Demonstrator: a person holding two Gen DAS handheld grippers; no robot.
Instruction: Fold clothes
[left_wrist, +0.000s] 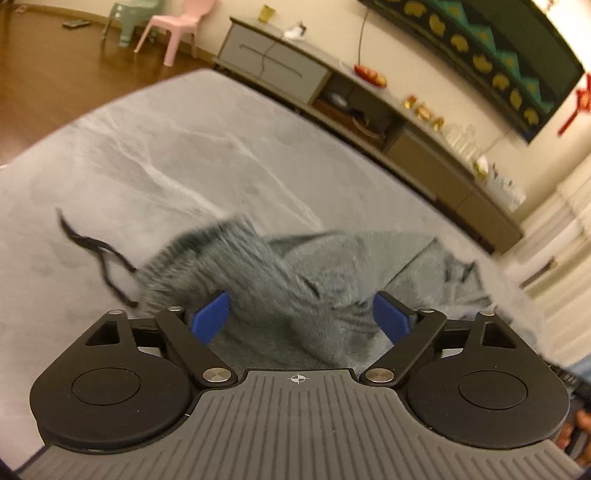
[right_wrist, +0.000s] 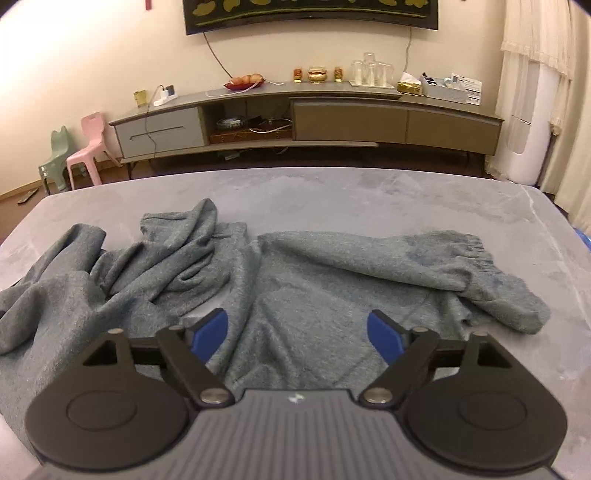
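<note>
My left gripper (left_wrist: 301, 314) and right gripper (right_wrist: 297, 334) both gape wide, holding nothing, above the grey sweatpants (right_wrist: 295, 295) spread on the counter (right_wrist: 369, 195).

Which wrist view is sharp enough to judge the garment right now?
Right wrist view: grey garment sharp, evenly lit in warm indoor light; fisheye bends the cabinet. Left wrist view: garment streaked with motion blur, drawstring soft, whole scene tilted.
</note>
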